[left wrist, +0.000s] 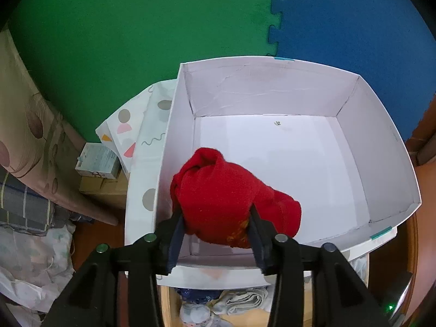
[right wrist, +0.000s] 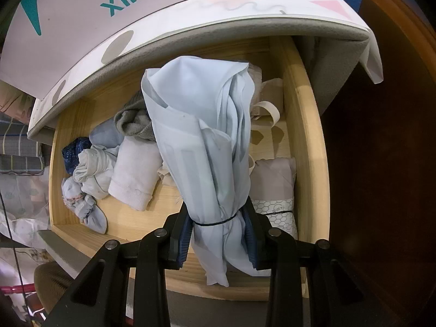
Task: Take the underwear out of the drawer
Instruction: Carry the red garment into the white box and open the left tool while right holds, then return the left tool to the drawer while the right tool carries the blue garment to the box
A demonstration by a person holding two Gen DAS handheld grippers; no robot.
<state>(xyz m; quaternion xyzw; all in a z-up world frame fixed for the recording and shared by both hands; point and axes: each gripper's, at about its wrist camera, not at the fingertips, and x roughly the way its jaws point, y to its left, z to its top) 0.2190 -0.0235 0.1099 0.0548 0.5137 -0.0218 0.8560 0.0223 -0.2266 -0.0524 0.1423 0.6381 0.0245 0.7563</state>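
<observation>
My left gripper (left wrist: 216,219) is shut on a rolled red garment (left wrist: 226,196) and holds it over the near left part of an open white shoe box (left wrist: 381,141), whose inside is bare. My right gripper (right wrist: 218,230) is shut on a rolled pale blue garment (right wrist: 201,141) tied with a dark band, held above the open wooden drawer (right wrist: 313,125). Several rolled and folded pieces of clothing (right wrist: 133,179) lie in the drawer's left half.
The shoe box stands on a patterned cloth over the cabinet top (left wrist: 141,125), which overhangs the drawer's back (right wrist: 190,30). Green and blue foam mats (left wrist: 136,27) line the wall behind. A packaged item (right wrist: 278,190) lies at the drawer's right. Bedding (left wrist: 24,204) lies left.
</observation>
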